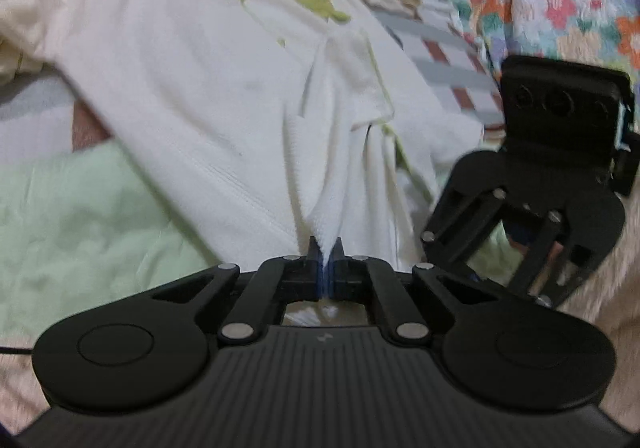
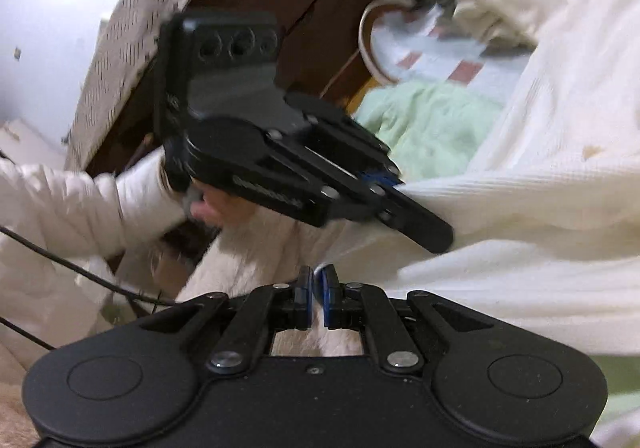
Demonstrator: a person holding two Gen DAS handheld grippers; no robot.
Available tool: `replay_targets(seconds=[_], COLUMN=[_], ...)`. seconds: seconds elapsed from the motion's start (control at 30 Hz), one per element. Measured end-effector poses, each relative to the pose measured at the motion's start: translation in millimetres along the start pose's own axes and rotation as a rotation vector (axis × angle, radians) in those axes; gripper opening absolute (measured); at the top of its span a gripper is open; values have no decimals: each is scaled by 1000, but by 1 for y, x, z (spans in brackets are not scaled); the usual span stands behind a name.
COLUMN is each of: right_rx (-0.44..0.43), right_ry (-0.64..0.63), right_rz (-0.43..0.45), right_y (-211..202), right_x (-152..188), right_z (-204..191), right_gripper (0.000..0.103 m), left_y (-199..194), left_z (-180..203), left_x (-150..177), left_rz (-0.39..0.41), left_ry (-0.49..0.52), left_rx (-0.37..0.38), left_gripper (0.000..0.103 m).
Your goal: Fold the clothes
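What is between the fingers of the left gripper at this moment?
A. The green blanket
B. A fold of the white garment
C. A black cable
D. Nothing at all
B: in the left wrist view the left gripper is shut on a pinched ridge of the white garment, which rises taut from its fingertips.

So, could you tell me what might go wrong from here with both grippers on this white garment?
The left gripper pinches only a narrow ridge of the white garment, so it may slip free. The right gripper also grips little cloth at an edge. The garment is bunched, so a fold could trap creases.
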State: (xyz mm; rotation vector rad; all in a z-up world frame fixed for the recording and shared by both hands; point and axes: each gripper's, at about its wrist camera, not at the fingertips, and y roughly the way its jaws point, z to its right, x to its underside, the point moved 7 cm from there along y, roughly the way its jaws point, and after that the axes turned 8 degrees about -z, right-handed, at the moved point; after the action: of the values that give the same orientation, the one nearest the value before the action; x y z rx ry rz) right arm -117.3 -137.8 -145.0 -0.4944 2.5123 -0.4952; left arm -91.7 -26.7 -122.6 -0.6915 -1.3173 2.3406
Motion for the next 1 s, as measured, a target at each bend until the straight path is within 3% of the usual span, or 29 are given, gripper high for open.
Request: replay_targets(seconds=[0.13,0.23,0.27,0.43,0.53,0.6,0.67,0.7,0.73,0.77,0.93,1.0], right_rx=[110,225,286,608,794,839,799,757,694,623,285,269], right_ry=[34,40,42,119,189,232,282,305,318,326,389,462], right_rz=[-52,50,98,328,371,358,376,401,439,481,655,630], right_y=[12,-23,-41,-121,-141,-139,-136,-138,-143,-150,-178,-176], right_x=[7,8,9,16,21,24,25,26,29,31,41,53], right_z=[18,25,27,51,72,87,101,105,104,101,70,69], right_gripper=[14,21,33,38,45,46,46,41,30,6,6,6], left_y=[25,25,25,23,24,21,12,4,-5,-14,-26,-14], left_z=[-13,-17,-17,-16,-12,-8,-7,-7,-8,-8,3,5], left_x=[22,25,26,25,22,20,15,12,9,6,14,28], left_rz=[-65,-52,-46,-41,-37,-28,-13,2,18,36,11,-46], left_ry=[-10,-27,-31,-20,5,15,29,44,64,81,89,83], left_rx=[-107,-103,-99,-97,-113,-115,-125,-139,-157,-174,-123,-150], left_gripper=[2,2,2,2,2,2,2,2,2,2,2,2])
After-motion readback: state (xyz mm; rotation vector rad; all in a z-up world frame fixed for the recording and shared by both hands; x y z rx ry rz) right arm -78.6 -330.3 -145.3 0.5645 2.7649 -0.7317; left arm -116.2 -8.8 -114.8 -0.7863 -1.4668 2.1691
